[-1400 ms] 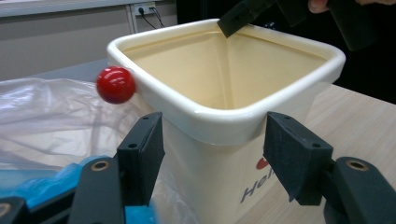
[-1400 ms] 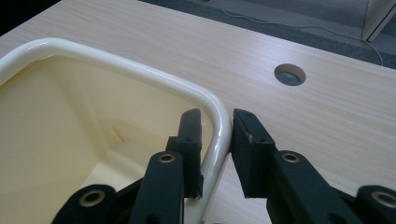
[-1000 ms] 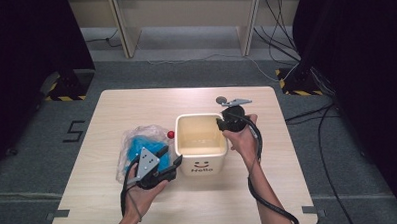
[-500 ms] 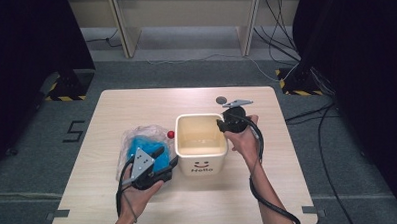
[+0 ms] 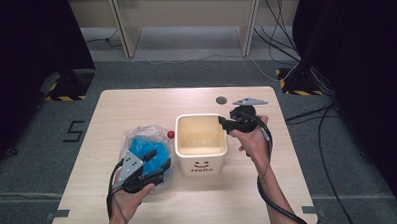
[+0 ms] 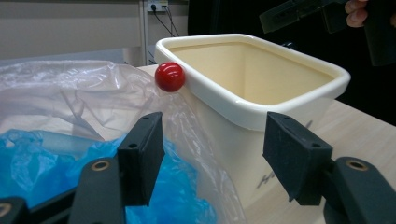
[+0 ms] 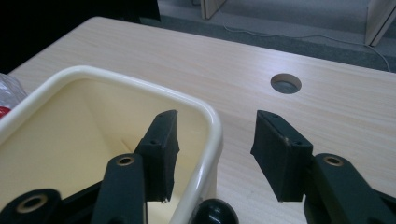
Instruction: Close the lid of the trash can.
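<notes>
Cream bin upright, mouth upward

We note a light wooden table with a round cable hole near its far edge. It stands on a grey floor, where a taped mark sits at the left. Beyond are pale furniture legs, loose cables and yellow-black striped tape.
</notes>
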### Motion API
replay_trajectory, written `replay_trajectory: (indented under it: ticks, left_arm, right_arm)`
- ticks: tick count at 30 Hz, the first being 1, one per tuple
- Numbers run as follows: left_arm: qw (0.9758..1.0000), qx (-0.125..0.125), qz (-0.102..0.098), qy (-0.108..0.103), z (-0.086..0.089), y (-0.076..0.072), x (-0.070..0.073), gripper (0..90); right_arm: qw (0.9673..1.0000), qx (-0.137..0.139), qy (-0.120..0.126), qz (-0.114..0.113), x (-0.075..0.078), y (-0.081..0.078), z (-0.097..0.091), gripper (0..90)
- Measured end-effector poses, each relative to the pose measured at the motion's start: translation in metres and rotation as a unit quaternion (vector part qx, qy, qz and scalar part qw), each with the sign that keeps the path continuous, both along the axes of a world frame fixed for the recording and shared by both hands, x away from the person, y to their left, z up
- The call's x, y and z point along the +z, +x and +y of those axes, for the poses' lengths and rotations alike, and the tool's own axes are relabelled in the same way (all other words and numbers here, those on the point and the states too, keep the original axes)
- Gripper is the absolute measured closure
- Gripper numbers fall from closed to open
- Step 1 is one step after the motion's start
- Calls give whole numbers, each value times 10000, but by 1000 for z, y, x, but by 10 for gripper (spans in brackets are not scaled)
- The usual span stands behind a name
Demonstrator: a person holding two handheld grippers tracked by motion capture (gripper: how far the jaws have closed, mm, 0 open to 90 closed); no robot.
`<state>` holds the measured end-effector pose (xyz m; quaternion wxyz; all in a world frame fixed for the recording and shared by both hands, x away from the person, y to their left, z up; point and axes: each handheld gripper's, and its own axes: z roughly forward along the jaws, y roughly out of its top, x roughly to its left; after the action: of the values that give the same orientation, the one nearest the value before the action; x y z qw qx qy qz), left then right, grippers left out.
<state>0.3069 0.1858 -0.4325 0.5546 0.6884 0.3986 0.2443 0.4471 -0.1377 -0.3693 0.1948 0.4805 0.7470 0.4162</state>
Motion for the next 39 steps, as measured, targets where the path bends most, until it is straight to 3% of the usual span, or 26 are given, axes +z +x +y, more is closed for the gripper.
replay_trajectory:
  ticks: [9,18,27,30,35,39]
  left_arm:
    - [9995,-191,172,-180,7,-8,-8,291]
    - [9992,-313,108,-215,12,-16,-12,240]
    - [9990,-414,122,-130,11,-23,-21,213]
    - [9988,-445,148,-103,9,-24,-24,207]
    - [9989,-451,113,-51,8,-26,-24,192]
    - [9988,-475,74,3,8,-28,-25,184]
  right_arm:
    - [9987,-68,503,-84,-4,-17,-28,373]
    - [9976,-49,684,-18,-21,-30,-46,332]
    - [9975,-70,702,-26,-43,-44,-62,301]
    - [9963,-141,844,-22,-52,-51,-69,296]
    - [9943,-221,1048,-13,-67,-60,-74,282]
    - [9947,-204,1009,2,-69,-65,-75,269]
